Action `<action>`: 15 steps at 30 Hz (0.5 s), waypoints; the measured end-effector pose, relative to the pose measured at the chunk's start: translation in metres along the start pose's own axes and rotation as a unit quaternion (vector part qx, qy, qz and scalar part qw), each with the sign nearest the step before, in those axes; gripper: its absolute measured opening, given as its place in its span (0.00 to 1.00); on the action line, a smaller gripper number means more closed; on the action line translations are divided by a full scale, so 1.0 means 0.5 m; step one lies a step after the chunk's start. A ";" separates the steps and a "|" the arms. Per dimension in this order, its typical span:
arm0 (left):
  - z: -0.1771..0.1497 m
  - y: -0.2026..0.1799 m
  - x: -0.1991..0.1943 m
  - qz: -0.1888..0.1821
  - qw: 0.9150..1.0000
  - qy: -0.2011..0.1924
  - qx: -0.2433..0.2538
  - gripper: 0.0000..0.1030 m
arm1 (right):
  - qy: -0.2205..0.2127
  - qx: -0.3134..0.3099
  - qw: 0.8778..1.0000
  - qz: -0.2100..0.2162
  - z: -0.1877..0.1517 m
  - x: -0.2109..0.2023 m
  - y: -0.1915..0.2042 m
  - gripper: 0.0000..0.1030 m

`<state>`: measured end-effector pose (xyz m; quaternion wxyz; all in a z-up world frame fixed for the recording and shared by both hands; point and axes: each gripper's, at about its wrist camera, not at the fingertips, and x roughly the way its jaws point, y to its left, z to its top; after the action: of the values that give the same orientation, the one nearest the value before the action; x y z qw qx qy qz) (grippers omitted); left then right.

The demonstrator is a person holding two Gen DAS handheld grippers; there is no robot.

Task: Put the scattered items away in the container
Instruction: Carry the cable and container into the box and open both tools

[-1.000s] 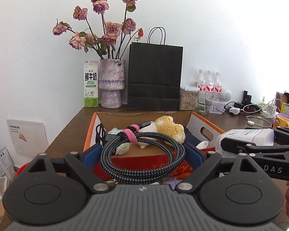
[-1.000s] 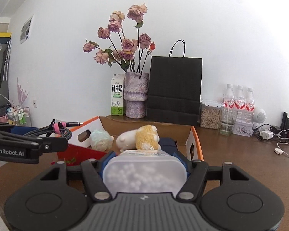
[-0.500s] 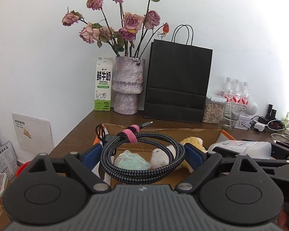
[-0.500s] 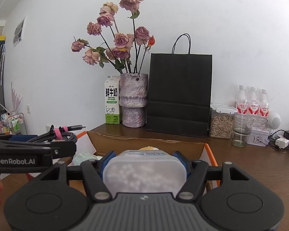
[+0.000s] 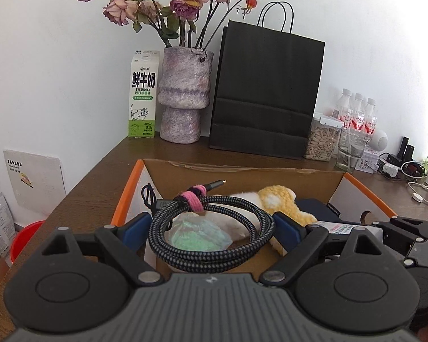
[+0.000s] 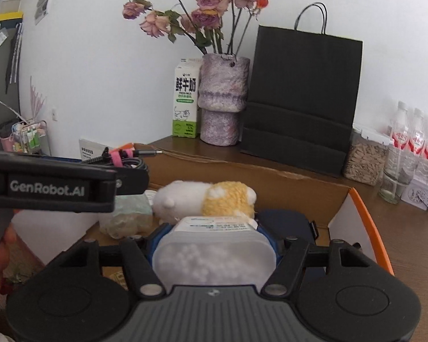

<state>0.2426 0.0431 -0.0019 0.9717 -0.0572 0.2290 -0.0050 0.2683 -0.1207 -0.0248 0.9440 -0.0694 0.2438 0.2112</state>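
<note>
Two grippers are in use, each carrying one item above the open cardboard box [image 5: 271,171] that stands on the brown table [image 5: 100,176]. The left gripper [image 5: 211,225] holds a coiled braided cable [image 5: 214,252] bound with a pink strap [image 5: 194,199]; the coil lies flat between the two blue fingers [image 5: 135,226], which press on its left and right sides, and its plug end points forward over the box. The right gripper [image 6: 214,233] holds a translucent plastic container of white pellets [image 6: 214,259]; its blue fingers [image 6: 266,235] clamp the container's two sides, and the labelled top end faces forward. Inside the box lie a white and yellow plush toy [image 6: 205,196], a pale green bundle [image 5: 197,235] and a dark blue item [image 6: 288,222]. In the right wrist view the left gripper's body appears at the left edge, above the box's left side. Behind the box, against the wall, stand a milk carton [image 5: 143,94], a vase of dried roses [image 5: 184,97] and a black paper bag [image 5: 265,91].
</note>
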 end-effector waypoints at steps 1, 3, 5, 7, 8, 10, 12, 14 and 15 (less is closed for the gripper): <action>-0.003 0.001 0.002 -0.002 1.000 0.004 0.000 0.89 | 0.004 0.005 1.000 0.000 -0.002 0.003 -0.004 0.63; -0.009 0.002 0.003 -0.003 1.000 0.006 0.000 0.89 | 0.003 0.011 1.000 -0.003 -0.004 0.006 -0.009 0.63; -0.012 0.001 0.002 0.000 1.000 0.006 0.005 0.89 | -0.002 0.009 1.000 -0.006 -0.006 0.004 -0.009 0.63; -0.016 -0.001 0.003 0.005 1.000 0.006 0.009 0.89 | -0.004 0.005 1.000 -0.009 -0.011 0.001 -0.007 0.63; -0.017 -0.001 0.003 0.005 1.000 0.007 0.009 0.89 | -0.006 0.004 1.000 -0.009 -0.011 0.002 -0.006 0.63; -0.019 -0.001 0.002 0.005 1.000 0.006 0.008 0.90 | -0.008 0.006 1.000 -0.008 -0.014 -0.001 -0.007 0.63; -0.021 -0.001 -0.001 0.011 1.000 0.002 0.007 0.92 | -0.011 0.009 1.000 -0.008 -0.019 -0.005 -0.009 0.63; -0.023 -0.001 -0.008 0.015 1.000 -0.012 0.005 1.00 | -0.014 0.009 1.000 -0.017 -0.022 -0.010 -0.010 0.80; -0.025 -0.001 -0.014 0.016 1.000 -0.022 0.003 1.00 | -0.018 0.008 1.000 -0.024 -0.023 -0.015 -0.011 0.87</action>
<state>0.2307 0.0416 -0.0097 0.9767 -0.0510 0.2084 0.0109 0.2599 -0.1310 -0.0309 0.9536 -0.0638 0.2268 0.1873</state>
